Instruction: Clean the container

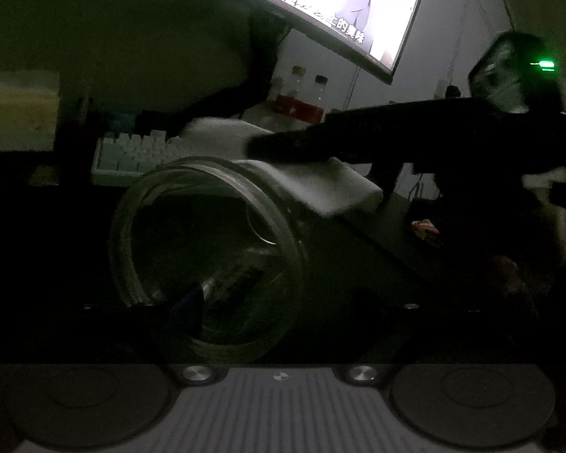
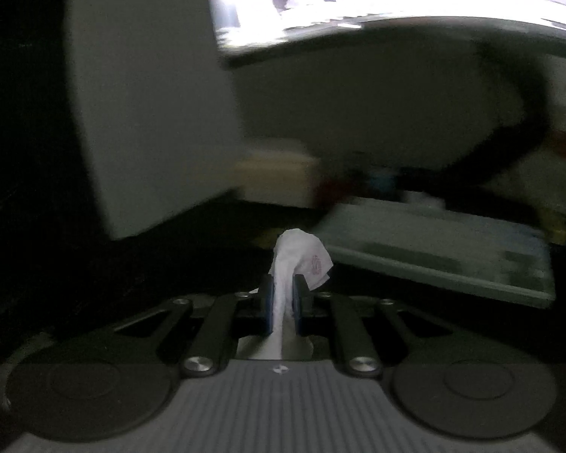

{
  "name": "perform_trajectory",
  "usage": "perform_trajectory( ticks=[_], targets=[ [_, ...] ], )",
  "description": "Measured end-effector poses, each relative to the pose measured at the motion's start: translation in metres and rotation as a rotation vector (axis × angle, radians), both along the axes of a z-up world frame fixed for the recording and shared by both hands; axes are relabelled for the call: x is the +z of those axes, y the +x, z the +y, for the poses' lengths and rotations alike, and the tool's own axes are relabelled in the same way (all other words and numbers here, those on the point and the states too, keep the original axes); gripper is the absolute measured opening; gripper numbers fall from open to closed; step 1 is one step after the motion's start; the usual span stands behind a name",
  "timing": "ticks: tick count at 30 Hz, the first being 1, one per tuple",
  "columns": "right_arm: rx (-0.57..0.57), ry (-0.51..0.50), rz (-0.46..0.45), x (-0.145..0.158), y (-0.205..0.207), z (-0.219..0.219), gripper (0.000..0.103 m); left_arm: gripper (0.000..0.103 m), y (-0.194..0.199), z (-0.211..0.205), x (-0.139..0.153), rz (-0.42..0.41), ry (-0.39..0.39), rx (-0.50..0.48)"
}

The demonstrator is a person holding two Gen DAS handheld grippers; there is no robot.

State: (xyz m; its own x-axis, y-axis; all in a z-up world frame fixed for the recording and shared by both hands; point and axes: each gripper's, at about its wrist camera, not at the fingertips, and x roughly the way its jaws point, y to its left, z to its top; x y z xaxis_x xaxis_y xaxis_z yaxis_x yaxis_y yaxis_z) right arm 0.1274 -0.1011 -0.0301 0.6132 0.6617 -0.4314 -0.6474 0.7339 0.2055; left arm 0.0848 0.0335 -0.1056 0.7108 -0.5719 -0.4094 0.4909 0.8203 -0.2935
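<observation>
A clear glass jar [image 1: 207, 260] lies on its side on the dark desk, its wide mouth turned toward the left wrist camera. My left gripper [image 1: 283, 309] stands open around its near end. The fingers are almost lost in the dark, and only a blue pad [image 1: 192, 302] shows at the jar's lower rim. I cannot tell whether that pad touches the glass. My right gripper [image 2: 283, 298] is shut on a crumpled white tissue [image 2: 302, 256], which sticks out past its blue pads. In the left wrist view the right gripper [image 1: 268, 147] reaches in from the right, above and behind the jar.
A lit monitor [image 1: 339, 3] hangs over the desk. A white keyboard [image 1: 139, 154] and a white box [image 1: 332, 185] lie behind the jar, and two bottles [image 1: 302, 94] stand further back. A large pale box [image 2: 139, 94] stands at the left of the right wrist view.
</observation>
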Motion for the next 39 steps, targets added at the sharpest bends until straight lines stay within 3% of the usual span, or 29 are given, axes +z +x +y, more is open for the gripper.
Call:
perform_trajectory(
  ticks=[4,11,18,21,26,30,33,35,37,39],
  targets=[
    [0.027,0.017,0.023,0.001,0.002,0.003,0.013,0.088,0.000,0.003,0.000,0.008,-0.009,0.002],
    [-0.249,-0.099,0.037,-0.005,0.033,-0.009,0.012,0.088,0.001,0.004,0.002,0.015,-0.007,0.017],
    [0.026,-0.031,-0.001,0.009,-0.011,0.018,0.012,0.088,0.002,0.004,0.001,0.015,-0.007,0.019],
    [-0.026,-0.038,0.010,0.005,0.003,0.012,0.012,0.088,0.002,0.006,0.002,0.017,-0.008,0.032],
    [-0.258,-0.161,-0.021,-0.005,0.031,0.000,0.012,0.091,0.003,0.010,0.002,0.020,-0.016,0.034],
    [-0.157,-0.118,-0.052,-0.002,0.012,0.010,0.011,0.092,0.003,0.008,0.001,0.013,-0.009,0.026],
    [0.013,-0.039,-0.030,0.005,-0.005,0.016,0.011,0.092,0.003,0.006,0.000,0.008,-0.002,0.023],
    [0.058,-0.017,-0.013,0.007,-0.008,0.018,0.011,0.092,0.002,0.006,0.000,0.010,-0.003,0.017],
    [0.045,-0.007,0.003,0.005,-0.001,0.012,0.011,0.092,0.002,0.007,0.001,0.017,-0.011,0.014],
    [-0.048,-0.038,0.012,0.002,0.011,0.006,0.011,0.092,0.002,0.008,0.002,0.019,-0.012,0.015]
  ],
)
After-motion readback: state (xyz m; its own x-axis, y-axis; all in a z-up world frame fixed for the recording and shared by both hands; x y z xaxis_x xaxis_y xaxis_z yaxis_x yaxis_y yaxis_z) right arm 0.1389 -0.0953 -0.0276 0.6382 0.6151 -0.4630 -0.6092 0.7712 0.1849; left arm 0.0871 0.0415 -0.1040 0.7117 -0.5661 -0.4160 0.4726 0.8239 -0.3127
